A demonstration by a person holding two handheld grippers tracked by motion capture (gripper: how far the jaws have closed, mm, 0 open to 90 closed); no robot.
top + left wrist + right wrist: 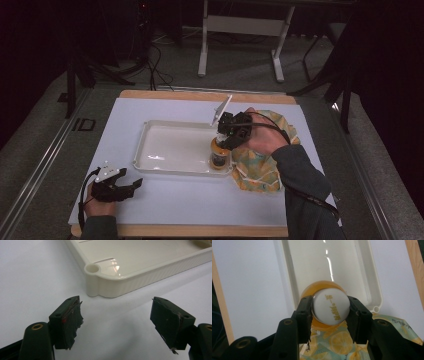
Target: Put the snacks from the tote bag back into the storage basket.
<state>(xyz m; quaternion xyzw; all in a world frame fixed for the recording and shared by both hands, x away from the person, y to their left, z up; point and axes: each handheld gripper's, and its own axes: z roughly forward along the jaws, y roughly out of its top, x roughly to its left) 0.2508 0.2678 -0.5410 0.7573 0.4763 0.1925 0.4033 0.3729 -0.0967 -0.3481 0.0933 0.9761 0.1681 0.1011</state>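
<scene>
The right hand-held gripper (329, 317) has its jaws closed on the white cap of a small orange bottle (219, 154), which stands upright in the near right corner of the cream plastic tray (165, 150), close to its wall. Judging from this, the step is setting the bottle into the tray. To do it well, the bottle should rest flat on the tray floor before the jaws let go, and the lift-off should go straight up so the cap is not dragged sideways. The right hand comes over a lemon-print cloth bag (257, 167), with its gripper pointing steeply down. The left hand-held gripper (117, 322) lies low over the white bench (200, 200) near the tray's corner, jaws wide apart and empty.
</scene>
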